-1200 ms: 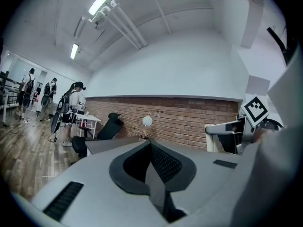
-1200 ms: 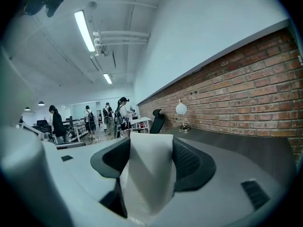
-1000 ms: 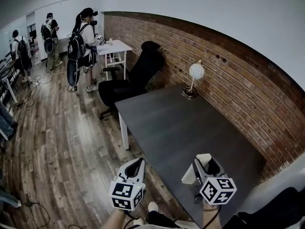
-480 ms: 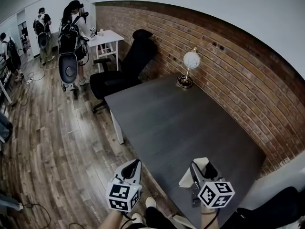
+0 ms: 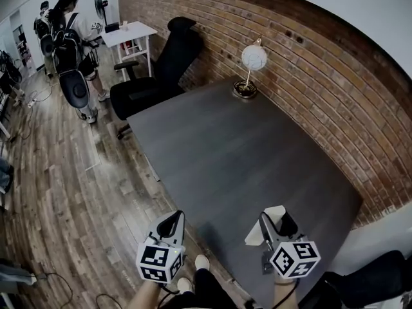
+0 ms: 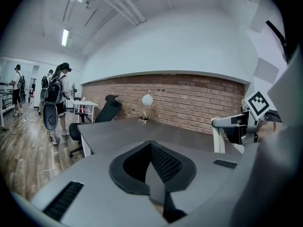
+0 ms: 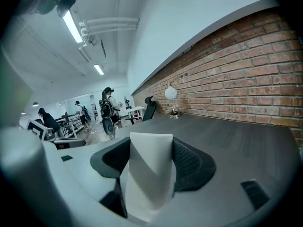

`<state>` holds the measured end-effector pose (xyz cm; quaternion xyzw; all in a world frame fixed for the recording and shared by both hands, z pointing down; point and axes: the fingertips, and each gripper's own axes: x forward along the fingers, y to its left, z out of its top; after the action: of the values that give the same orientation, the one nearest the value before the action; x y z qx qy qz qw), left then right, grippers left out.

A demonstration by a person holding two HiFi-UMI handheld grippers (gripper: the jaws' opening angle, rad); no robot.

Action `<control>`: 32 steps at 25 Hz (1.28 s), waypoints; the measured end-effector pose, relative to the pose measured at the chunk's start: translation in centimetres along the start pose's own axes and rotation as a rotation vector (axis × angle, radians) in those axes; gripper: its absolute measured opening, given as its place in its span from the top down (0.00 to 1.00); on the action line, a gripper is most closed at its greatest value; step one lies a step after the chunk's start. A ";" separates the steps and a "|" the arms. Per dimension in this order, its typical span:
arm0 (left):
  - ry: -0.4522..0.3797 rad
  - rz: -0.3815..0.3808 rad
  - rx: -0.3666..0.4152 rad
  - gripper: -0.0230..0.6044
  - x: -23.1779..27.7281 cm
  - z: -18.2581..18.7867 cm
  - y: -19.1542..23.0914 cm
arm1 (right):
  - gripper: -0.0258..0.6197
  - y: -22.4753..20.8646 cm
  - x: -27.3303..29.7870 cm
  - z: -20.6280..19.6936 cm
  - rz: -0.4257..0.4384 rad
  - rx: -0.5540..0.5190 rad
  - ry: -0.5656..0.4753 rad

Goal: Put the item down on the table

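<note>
My right gripper (image 5: 271, 222) is shut on a folded white paper item (image 7: 149, 167), which sticks out between its dark pads (image 7: 189, 162). In the head view the white paper item (image 5: 261, 229) hangs over the near end of the dark grey table (image 5: 238, 153). My left gripper (image 5: 170, 225) hovers over the wooden floor just left of the table's near corner. Its jaws are pressed together with nothing between them, as the left gripper (image 6: 151, 161) view shows. The right gripper's (image 7: 150, 162) view looks along the tabletop.
A white globe lamp (image 5: 252, 63) stands at the table's far end by the brick wall (image 5: 322, 76). A black office chair (image 5: 154, 76) sits beyond the table's far left corner. People with backpacks (image 5: 64, 50) stand by a small white table (image 5: 129, 34) farther off.
The view has swung forward and downward, so the table fills more of it. Both grippers stay low in the view, the right one still shut on the white paper.
</note>
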<state>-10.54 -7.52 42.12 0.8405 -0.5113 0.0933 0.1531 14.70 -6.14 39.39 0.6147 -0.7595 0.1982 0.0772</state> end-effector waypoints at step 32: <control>0.137 -0.090 0.032 0.94 12.2 -3.6 -3.9 | 0.50 -4.8 7.0 -3.3 0.107 -0.197 0.195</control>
<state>-1.51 -14.71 48.64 0.8567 -0.4596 0.1514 0.1783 17.32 -11.95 45.91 0.5407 -0.7958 0.1852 0.1999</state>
